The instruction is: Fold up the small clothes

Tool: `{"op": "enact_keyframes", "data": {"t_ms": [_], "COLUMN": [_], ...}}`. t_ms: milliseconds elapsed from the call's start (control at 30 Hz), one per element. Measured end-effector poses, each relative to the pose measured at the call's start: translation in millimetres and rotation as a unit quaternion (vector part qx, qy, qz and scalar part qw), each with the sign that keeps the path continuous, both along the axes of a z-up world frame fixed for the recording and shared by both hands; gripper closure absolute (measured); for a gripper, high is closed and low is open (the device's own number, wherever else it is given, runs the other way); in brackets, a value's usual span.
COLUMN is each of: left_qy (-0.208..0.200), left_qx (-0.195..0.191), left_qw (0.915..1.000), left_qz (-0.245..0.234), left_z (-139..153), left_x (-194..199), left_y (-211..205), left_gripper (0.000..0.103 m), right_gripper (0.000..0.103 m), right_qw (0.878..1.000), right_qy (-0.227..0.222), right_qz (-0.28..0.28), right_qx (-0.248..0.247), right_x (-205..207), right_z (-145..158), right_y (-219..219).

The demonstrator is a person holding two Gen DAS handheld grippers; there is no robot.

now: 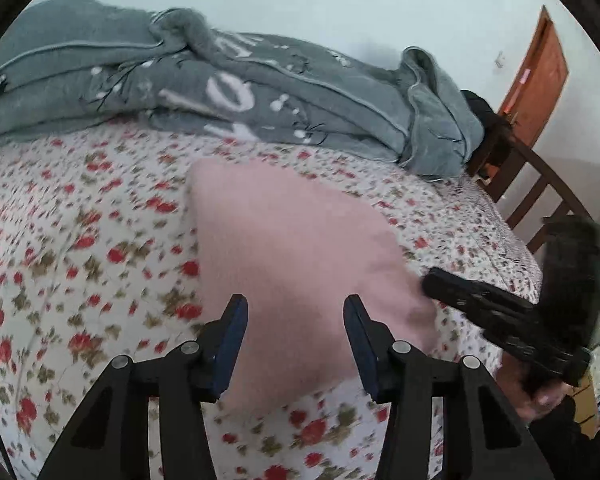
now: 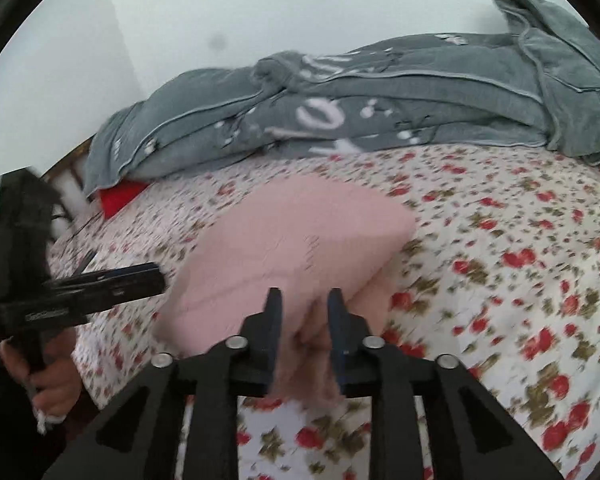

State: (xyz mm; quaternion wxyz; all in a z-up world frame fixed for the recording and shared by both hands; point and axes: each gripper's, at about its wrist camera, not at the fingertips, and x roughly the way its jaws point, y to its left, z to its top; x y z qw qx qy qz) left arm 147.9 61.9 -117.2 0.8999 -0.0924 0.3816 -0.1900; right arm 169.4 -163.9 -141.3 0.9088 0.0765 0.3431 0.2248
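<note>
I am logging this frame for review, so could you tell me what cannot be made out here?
- Pink garment: motion blur in both views hides its type and fold lines.
- Right gripper: cloth bunches between the fingers; blur hides whether it is pinched.
- Red item: right wrist view, mostly covered by the grey blanket.
- Left gripper: open above the garment; contact unclear.
- Door: cut by the fisheye edge.

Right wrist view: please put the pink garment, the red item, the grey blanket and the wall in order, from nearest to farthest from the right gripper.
1. Pink garment: bunched between the fingers of the right gripper.
2. Red item: far left, tucked under the blanket's edge.
3. Grey blanket: piled across the back of the bed.
4. Wall: behind the blanket.
</note>
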Motion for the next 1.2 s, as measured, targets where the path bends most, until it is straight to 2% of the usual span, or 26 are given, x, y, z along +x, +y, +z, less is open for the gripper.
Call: {"op": "enact_keyframes", "data": {"t_ms": [67, 133, 167, 300, 467, 767, 967, 1033, 1133, 1200], "left_qy": [0.006, 0.04, 0.051, 0.058, 0.065, 0.087, 0.072, 0.072, 0.066, 0.065], "left_qx": [0.019, 0.063, 0.071, 0.042, 0.034, 0.017, 0.025, 0.016, -0.01, 0.002], "left_qw": [0.9998, 0.9971, 0.9959, 0.9971, 0.9967, 0.9949, 0.9947, 0.9947, 0.996, 0.9966], "left_qz": [0.002, 0.018, 0.023, 0.029, 0.035, 0.048, 0.068, 0.072, 0.059, 0.05], "left_z": [-8, -29, -36, -39, -41, -38, -27, -26, -28, -33], "left_x": [7, 19, 22, 21, 21, 7, -10, -17, -26, -31], "left_y": [-8, -14, -14, -1, 3, 10, 25, 35, 45, 43], "left_gripper": [0.056, 0.056, 0.054, 0.051, 0.048, 0.048, 0.05, 0.05, 0.05, 0.05], "right_gripper": [0.078, 0.076, 0.075, 0.071, 0.071, 0.071, 0.071, 0.071, 0.071, 0.071], "right_qw": [1.0, 0.998, 0.998, 0.997, 0.997, 0.997, 0.997, 0.997, 0.998, 0.998], "right_qy": [0.025, 0.055, 0.069, 0.079, 0.072, 0.07, 0.055, 0.054, 0.053, 0.055], "right_qz": [-0.004, -0.001, 0.003, 0.0, -0.004, -0.021, -0.038, -0.044, -0.042, -0.038], "right_qx": [0.006, -0.01, -0.013, 0.01, -0.017, -0.028, -0.035, -0.032, -0.019, -0.012], "right_x": [10, 20, 24, 23, 19, 5, -4, -8, -12, -15], "right_z": [-10, -29, -38, -41, -33, -17, -4, -2, 0, -1], "right_y": [-1, 4, 6, -2, 4, -1, -13, -19, -25, -25]}}
